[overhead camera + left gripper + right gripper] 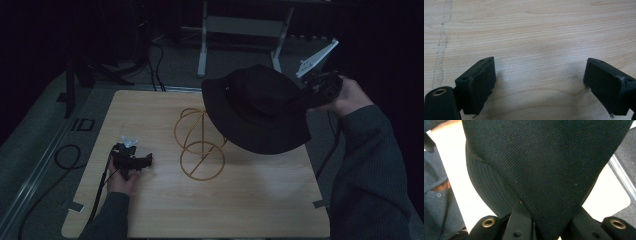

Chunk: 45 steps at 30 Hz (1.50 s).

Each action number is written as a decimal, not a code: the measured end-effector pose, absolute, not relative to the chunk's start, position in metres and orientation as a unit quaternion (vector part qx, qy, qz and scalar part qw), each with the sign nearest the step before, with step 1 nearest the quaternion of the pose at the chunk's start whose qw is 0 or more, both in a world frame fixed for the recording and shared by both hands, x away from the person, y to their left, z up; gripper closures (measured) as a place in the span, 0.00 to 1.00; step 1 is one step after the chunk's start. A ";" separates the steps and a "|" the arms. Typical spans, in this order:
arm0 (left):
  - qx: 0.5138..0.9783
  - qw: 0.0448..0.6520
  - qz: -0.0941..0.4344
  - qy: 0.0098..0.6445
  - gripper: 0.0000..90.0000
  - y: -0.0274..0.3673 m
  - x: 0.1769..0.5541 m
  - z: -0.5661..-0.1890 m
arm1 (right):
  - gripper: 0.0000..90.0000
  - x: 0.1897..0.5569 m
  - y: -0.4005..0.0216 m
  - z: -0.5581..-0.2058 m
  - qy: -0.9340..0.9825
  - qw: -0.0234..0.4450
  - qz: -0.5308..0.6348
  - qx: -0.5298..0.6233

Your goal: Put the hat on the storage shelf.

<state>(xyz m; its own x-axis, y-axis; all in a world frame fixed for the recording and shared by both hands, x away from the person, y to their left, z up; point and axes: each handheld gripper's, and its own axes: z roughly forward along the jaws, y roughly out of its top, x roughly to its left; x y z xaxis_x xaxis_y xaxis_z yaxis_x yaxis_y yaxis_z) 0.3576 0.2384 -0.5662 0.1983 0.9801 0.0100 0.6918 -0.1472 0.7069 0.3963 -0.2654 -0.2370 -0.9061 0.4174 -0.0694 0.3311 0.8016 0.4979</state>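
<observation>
A black bucket hat (pixel 260 107) hangs in the air over the table's right half, partly in front of a gold wire stand (pixel 200 142) that rises from the middle of the table. My right gripper (pixel 320 87) is shut on the hat's crown at the hat's right side, held up off the table. Up close, the dark twill fabric of the hat (pixel 541 167) is pinched between the two jaws. My left gripper (pixel 135 162) rests low on the table's left part. Its pads (pixel 480 85) stand wide apart with only bare wood between them.
The light wooden table (pixel 250 205) has bare room along its front and right. Cables (pixel 65 160) lie on the grey floor to the left. A white metal frame (pixel 240 30) stands behind the table.
</observation>
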 end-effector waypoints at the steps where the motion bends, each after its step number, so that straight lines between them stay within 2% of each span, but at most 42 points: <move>1: 0.716 0.293 0.246 0.583 0.12 0.238 0.358 -0.566 | 0.95 0.396 -0.264 -0.236 0.945 0.088 0.245 0.197; 45: 0.717 0.292 0.244 0.584 0.12 0.239 0.357 -0.566 | 0.95 0.409 -0.190 -0.241 0.959 0.071 0.237 0.136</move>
<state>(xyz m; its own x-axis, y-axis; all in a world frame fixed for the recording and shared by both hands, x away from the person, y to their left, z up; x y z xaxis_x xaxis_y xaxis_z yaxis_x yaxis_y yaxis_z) 0.3575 0.2385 -0.5660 0.1995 0.9798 0.0100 0.6944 -0.1485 0.7041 0.4094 -0.1903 -0.2406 -0.9532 0.2939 -0.0712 0.2268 0.8506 0.4744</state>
